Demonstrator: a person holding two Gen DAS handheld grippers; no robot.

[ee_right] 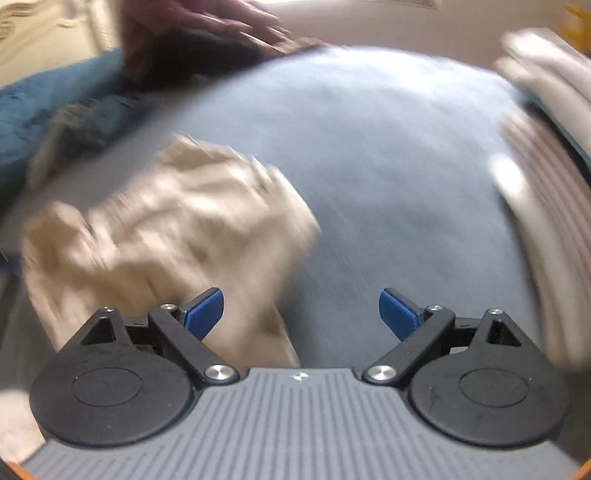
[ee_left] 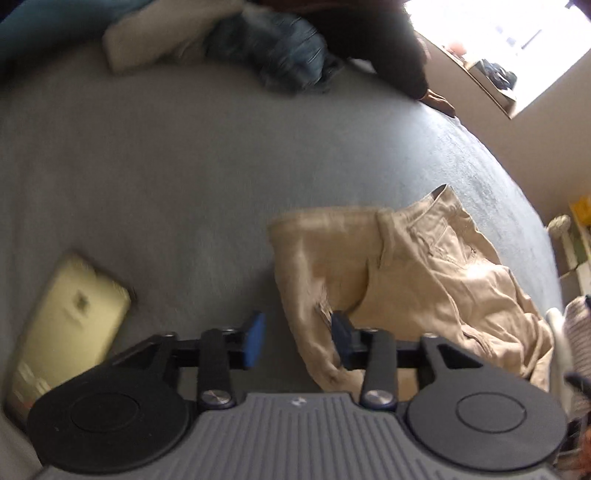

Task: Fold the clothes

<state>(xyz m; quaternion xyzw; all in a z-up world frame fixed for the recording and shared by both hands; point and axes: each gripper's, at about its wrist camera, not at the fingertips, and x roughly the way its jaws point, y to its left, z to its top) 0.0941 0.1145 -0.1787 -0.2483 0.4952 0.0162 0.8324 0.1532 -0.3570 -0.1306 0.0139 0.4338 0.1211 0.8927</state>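
Khaki trousers [ee_left: 406, 280] lie crumpled on the grey-blue bed sheet [ee_left: 184, 166], at about 4 o'clock in my left wrist view, waistband and pocket end toward 2 o'clock. One loose fold hangs down toward the camera.

My left gripper [ee_left: 297, 341] has its jaws apart with a moderate gap. The right blue pad sits against the near edge of that fold; the left pad is over bare sheet. I see nothing clamped between them, so I read it as not gripping.

My right gripper [ee_right: 301, 314] is spread wide, blue pads well apart, only sheet between them. In the right wrist view the same trousers [ee_right: 166, 229] sit at 9 to 10 o'clock, heavily motion-blurred. The left fingertip [ee_right: 205, 312] overlaps the cloth edge in the picture; I cannot tell whether it touches.

Other things on the bed:
- Yellowish flat slab, phone-like [ee_left: 70, 325], at 8 o'clock in the left view, just beside the gripper body.
- Cream pillow [ee_left: 159, 37] at 11 o'clock, and a blue denim-looking bundle [ee_left: 273, 51] at 12 o'clock, touching each other, well apart from the trousers.
- Teal blanket [ee_right: 44, 110] at 10 o'clock in the right view.
- Striped fabric [ee_right: 535, 177] at 3 o'clock in the right view, too blurred to identify.

Bright window [ee_left: 498, 33] at 1 o'clock, washed out.
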